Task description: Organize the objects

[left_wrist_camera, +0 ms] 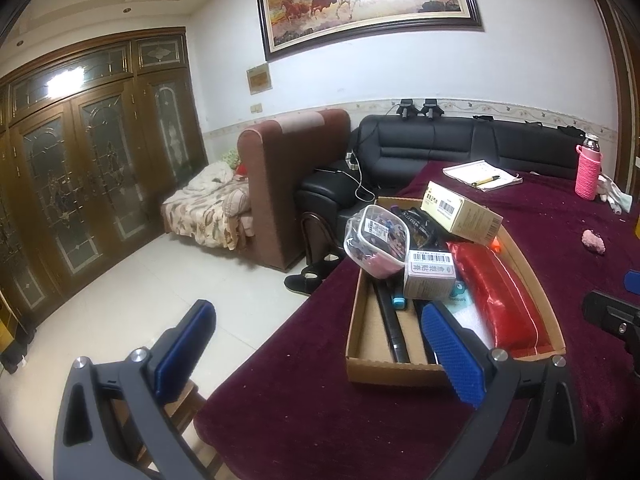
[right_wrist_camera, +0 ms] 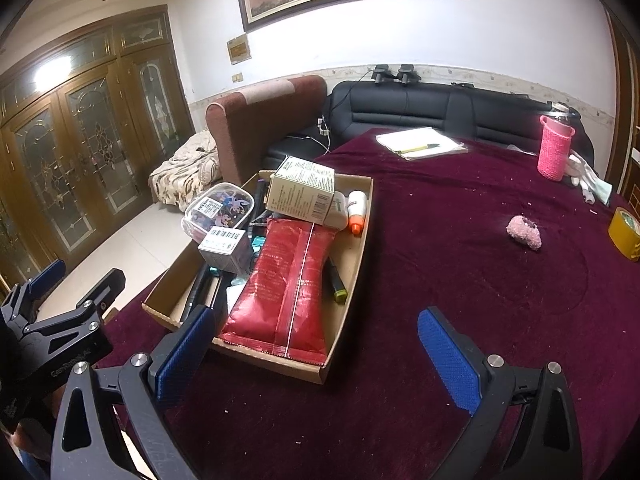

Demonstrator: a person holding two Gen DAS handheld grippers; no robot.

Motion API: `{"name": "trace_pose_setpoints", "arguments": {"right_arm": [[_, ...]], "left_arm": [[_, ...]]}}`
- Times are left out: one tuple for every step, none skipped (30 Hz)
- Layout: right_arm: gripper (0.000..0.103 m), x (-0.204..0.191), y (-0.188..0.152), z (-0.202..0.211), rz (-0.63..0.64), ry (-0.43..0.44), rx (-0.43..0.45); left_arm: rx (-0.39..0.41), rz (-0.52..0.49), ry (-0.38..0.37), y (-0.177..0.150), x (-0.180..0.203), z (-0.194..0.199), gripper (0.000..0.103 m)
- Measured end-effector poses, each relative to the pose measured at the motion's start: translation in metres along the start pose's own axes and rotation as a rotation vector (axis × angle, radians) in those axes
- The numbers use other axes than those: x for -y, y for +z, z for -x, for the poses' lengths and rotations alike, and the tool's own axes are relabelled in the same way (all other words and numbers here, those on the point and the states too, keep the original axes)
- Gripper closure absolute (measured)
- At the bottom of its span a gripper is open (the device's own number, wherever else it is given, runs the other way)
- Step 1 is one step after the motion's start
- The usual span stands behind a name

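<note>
A shallow cardboard box [left_wrist_camera: 384,368] [right_wrist_camera: 352,304] lies on the maroon tablecloth [left_wrist_camera: 312,412] [right_wrist_camera: 460,248], crammed with items. A red foil pouch [left_wrist_camera: 496,296] [right_wrist_camera: 284,288] fills its near right side. A beige carton [left_wrist_camera: 460,210] [right_wrist_camera: 302,192] rests tilted on the pile at the far end. A clear pouch with cartoon stickers [left_wrist_camera: 376,240] [right_wrist_camera: 218,210] and a small barcoded box [left_wrist_camera: 430,274] [right_wrist_camera: 224,246] sit on the left. My left gripper [left_wrist_camera: 316,328] [right_wrist_camera: 72,280] hangs open, empty, at the box's near left corner. My right gripper [right_wrist_camera: 316,332] is open, empty, above the box's near end.
A pink fuzzy object [right_wrist_camera: 524,232] [left_wrist_camera: 594,242], a yellow tape roll [right_wrist_camera: 626,232], a pink-sleeved bottle [right_wrist_camera: 556,148] [left_wrist_camera: 588,170] and a notepad with a pen [right_wrist_camera: 420,142] [left_wrist_camera: 482,176] lie on the cloth. Black sofa [left_wrist_camera: 440,148], brown sofa [left_wrist_camera: 280,184] and tiled floor [left_wrist_camera: 140,300] lie beyond the table's left edge.
</note>
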State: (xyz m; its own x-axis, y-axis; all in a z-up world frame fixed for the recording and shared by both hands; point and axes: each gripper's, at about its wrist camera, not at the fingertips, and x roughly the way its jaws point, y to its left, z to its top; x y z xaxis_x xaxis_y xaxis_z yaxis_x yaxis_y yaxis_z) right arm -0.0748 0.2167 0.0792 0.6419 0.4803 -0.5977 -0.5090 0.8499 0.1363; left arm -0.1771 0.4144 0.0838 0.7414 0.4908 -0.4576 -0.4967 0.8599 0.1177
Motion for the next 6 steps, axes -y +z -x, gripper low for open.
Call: {"name": "trace_pose_setpoints", "arguments": {"right_arm": [[0.000,0.0002,-0.0003,0.0002,-0.002,0.001,-0.001],[0.000,0.0007,-0.0005,0.0007,-0.004,0.001,0.001],[0.000,0.0011,-0.0005,0.0014,-0.006,0.000,0.003],[0.000,0.0016,-0.0009,0.0019,-0.007,0.001,0.004],[0.000,0.0023,-0.0010,0.0026,-0.008,-0.001,0.005],[0.000,0.0032,-0.0010,0.0030,-0.008,-0.004,0.005]], "left_arm": [[-0.003,0.004,-0.011,-0.0002,-0.0007,0.0001,0.000],[-0.005,0.005,-0.019,-0.0008,-0.0006,0.0014,0.000],[-0.008,0.007,-0.027,-0.0013,-0.0010,0.0021,0.000],[-0.009,0.006,-0.030,-0.0016,-0.0012,0.0031,0.000],[-0.005,0.001,-0.032,-0.0021,-0.0001,0.0045,0.000],[0.001,-0.012,-0.035,-0.0025,0.0025,0.0065,0.000]]}}
